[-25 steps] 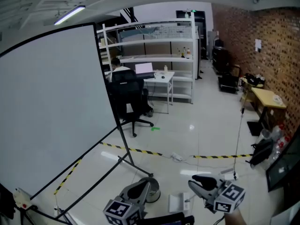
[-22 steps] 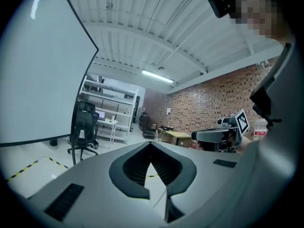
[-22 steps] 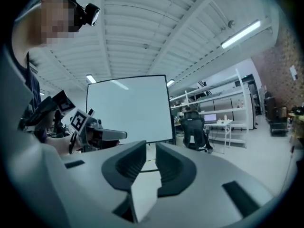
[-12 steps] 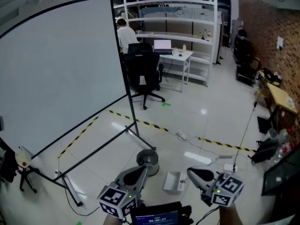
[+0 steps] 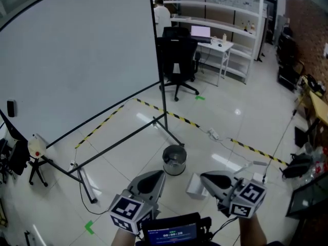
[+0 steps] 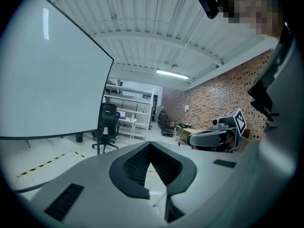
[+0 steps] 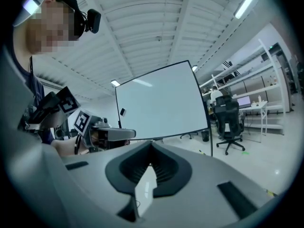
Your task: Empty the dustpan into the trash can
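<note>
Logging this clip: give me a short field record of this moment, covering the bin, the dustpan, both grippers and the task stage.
trash can: small metal can, upright on the tiled floor
dustpan: white, on the floor to the right of the can, apart from it, not held
left gripper: jaws together, nothing held
right gripper: jaws together, nothing held
task stage: not begun; dustpan untouched
background: office chair, person standing beyond it

Head view steep down, far — gripper views level, low; all share whiteboard (image 5: 77, 60), office chair (image 5: 177, 60).
</note>
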Demonstrator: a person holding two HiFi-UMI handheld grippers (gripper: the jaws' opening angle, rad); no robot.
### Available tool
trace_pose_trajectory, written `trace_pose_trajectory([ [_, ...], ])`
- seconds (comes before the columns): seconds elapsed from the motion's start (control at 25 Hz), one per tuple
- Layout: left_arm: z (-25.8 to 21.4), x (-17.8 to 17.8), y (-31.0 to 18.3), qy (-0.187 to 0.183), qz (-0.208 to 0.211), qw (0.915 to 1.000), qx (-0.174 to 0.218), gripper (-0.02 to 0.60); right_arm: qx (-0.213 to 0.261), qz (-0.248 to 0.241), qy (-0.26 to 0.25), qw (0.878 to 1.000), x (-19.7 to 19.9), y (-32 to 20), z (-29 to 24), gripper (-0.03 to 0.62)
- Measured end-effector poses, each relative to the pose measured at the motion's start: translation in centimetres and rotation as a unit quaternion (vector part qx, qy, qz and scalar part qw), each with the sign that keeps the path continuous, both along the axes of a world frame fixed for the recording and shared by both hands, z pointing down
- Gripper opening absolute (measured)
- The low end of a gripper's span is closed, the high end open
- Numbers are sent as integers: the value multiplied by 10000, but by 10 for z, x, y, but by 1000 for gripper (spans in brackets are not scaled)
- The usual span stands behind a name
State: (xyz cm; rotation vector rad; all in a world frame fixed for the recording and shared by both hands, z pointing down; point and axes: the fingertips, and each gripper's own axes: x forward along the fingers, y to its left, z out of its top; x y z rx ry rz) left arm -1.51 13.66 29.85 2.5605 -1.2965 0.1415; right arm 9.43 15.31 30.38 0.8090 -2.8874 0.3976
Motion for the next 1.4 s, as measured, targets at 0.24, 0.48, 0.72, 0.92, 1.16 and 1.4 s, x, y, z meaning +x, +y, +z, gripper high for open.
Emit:
trace_pose_trajectory([
  [0.24,-4,-47,13,78,-100,9999,95,0,7,140,-39,9999,-46,7,-8,19],
  [0.48,-16,-113,34,250,-325,9990,189,0,37,263,21,9996,-99,26,-15,18],
  [0.72,-17,-161,64,299,-331,9989,166,0,-49,310,205,9993,-146,51,-8,18],
  [0.92,-17,-186,77,343,-233,9989,203,0,-94,520,71,9986,-171,62,-13,18],
  [1.16,-20,-195,83,361,-26,9991,237,0,-200,852,-202,9960,-180,68,-21,17],
  [1.4,-34,-201,85,391,186,9984,355,0,-119,1080,-186,9939,-187,70,-32,16],
])
